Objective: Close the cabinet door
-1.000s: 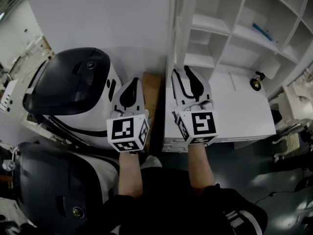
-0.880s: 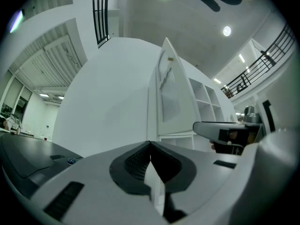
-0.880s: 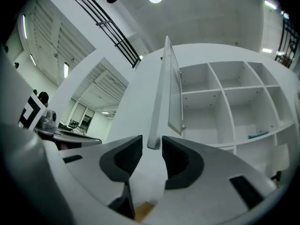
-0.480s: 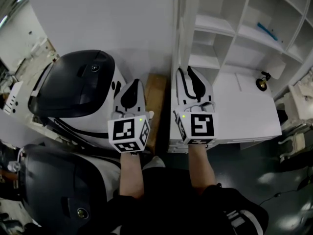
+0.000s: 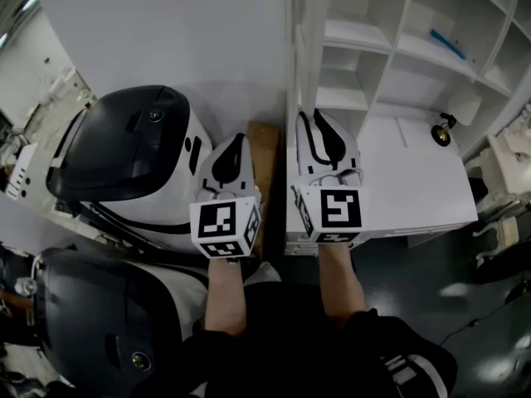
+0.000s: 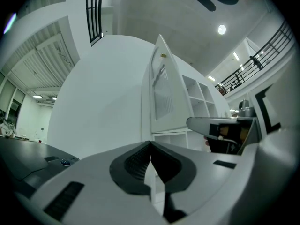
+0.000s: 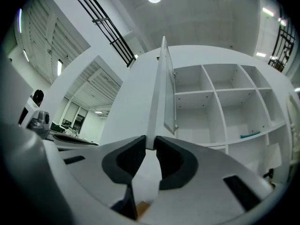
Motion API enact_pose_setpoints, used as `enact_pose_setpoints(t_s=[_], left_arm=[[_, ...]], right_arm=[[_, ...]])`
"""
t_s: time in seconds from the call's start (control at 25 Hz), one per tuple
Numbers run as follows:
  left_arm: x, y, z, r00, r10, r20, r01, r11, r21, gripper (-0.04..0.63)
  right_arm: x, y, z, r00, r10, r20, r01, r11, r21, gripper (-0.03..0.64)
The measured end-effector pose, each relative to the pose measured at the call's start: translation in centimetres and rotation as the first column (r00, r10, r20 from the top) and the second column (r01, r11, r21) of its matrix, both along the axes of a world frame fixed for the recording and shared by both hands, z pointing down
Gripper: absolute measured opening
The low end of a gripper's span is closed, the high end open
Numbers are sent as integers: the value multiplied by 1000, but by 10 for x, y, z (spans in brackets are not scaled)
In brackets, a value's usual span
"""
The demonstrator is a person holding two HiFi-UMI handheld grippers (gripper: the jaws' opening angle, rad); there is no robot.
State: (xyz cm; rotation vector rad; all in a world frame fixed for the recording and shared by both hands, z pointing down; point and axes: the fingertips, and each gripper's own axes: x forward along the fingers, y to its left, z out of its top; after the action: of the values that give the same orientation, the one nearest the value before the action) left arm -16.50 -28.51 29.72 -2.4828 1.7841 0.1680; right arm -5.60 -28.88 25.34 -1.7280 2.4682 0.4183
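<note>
The white cabinet door (image 5: 294, 56) stands open, edge-on to me, left of the open shelves (image 5: 398, 48). My right gripper (image 5: 309, 116) is at the door's free edge with its jaws closing. In the right gripper view the door (image 7: 161, 93) runs up from between the tips, and both pads of the right gripper (image 7: 150, 146) touch its edge. My left gripper (image 5: 239, 137) hangs to the left of the door, apart from it. Its jaws meet at the tip with nothing between them, as the left gripper (image 6: 150, 146) shows in its own view, with the door (image 6: 161, 97) ahead.
A white machine with a black domed lid (image 5: 124, 139) stands left of the cabinet, and a second one (image 5: 91, 313) is nearer to me. A brown board (image 5: 264, 164) lies between machine and cabinet. A small black object (image 5: 441, 133) sits on the cabinet's counter, a blue item (image 5: 444, 38) on a shelf.
The right gripper's jaws have narrowed onto the door's edge. Both hands have stayed almost where they were.
</note>
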Motion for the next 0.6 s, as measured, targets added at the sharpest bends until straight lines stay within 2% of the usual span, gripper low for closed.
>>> enact_pose_setpoints(t_s=[0.28,0.6], left_arm=[[9,6,2,1000,-5,-12,5,1000,-1,12],[29,22,3,1000,18,-14,-18,1000,-1,12]], right_arm=[[1,-1,-3,999,-26,44,25,999,36,84],[9,1,-2,998,-27,58,26,1000,12,84]])
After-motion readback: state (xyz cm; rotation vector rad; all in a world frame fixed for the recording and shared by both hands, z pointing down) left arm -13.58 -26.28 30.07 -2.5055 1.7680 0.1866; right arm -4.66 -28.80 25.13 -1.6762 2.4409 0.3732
